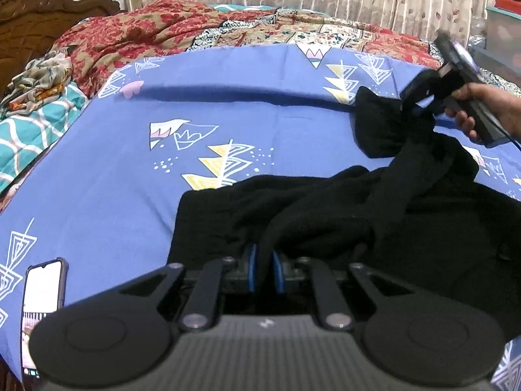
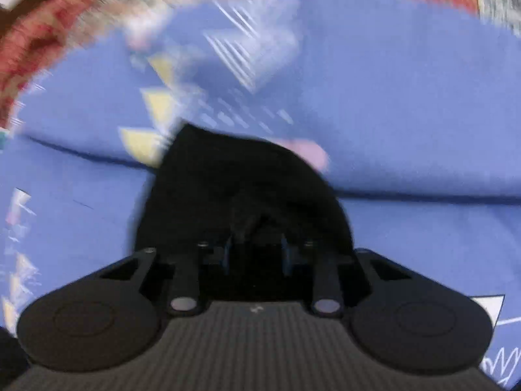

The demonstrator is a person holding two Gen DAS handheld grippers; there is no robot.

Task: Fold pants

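I have the left hand-held gripper (image 1: 264, 272) pinched shut on a fold of the black pants (image 1: 325, 221), which lie bunched on the blue patterned bedsheet (image 1: 130, 179), one leg end stretched away toward my right hand-held gripper (image 1: 408, 104). That one sits over the far end of the fabric; in its own blurred wrist view the pads stand apart with dark cloth (image 2: 241, 189) between them, and I cannot tell whether they are pressing on it yet. That is my main worry: if the right grip is only partial, pulling the leg over will let it slip out and the fold will land crooked. The twisted rope of cloth between the two hand-held grippers could also carry a wrinkle into the fold. A phone (image 1: 42, 290) lies on the sheet near my left side; dragging fabric that way might catch it.
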